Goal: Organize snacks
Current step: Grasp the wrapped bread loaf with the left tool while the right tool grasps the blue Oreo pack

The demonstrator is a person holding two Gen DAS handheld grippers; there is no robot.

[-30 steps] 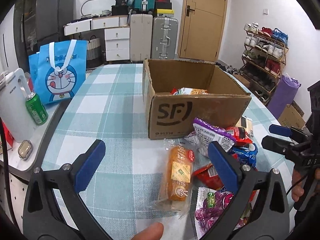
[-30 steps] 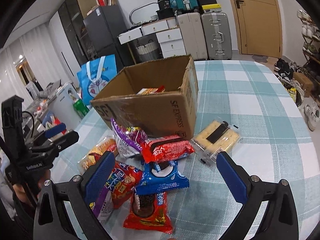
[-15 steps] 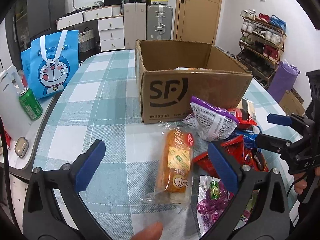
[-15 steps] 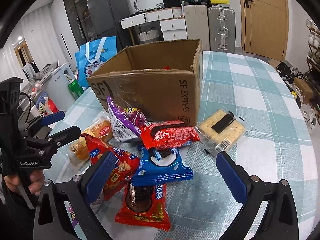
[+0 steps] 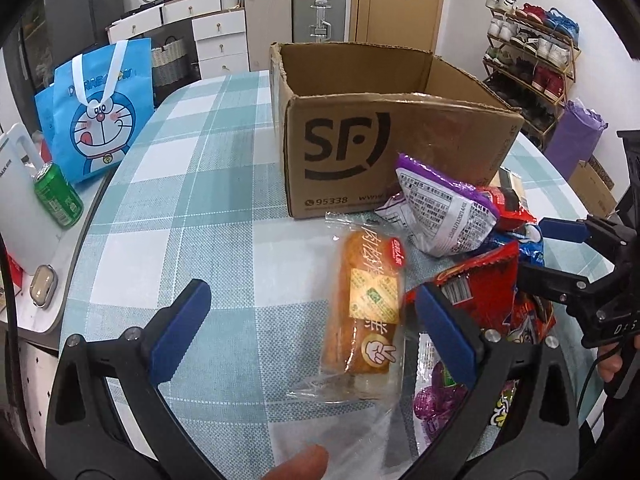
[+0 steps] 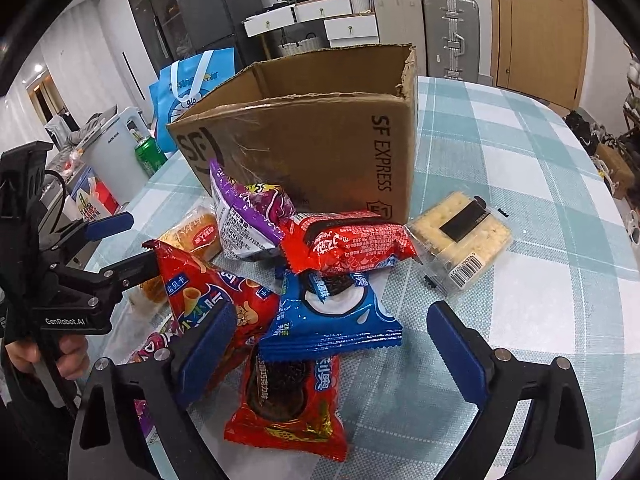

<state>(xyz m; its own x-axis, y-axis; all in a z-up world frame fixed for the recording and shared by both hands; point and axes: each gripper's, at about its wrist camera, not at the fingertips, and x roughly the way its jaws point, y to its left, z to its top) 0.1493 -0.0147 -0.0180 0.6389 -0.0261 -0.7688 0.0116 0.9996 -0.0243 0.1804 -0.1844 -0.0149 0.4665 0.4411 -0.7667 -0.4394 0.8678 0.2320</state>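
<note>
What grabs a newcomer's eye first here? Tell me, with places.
The open cardboard SF box stands mid-table on the checked cloth, with a bright heap of snack packets spilled against its near side, the blue Oreo pack on top. Left of the heap lies a wrapped bread loaf, between the left gripper's open jaws. Beyond the table's left edge stands a blue Doraemon bag.

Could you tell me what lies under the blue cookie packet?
The blue cookie packet overlaps the top of a red chocolate-cookie packet. Whatever else is beneath it is covered, apart from the checked tablecloth around.
</note>
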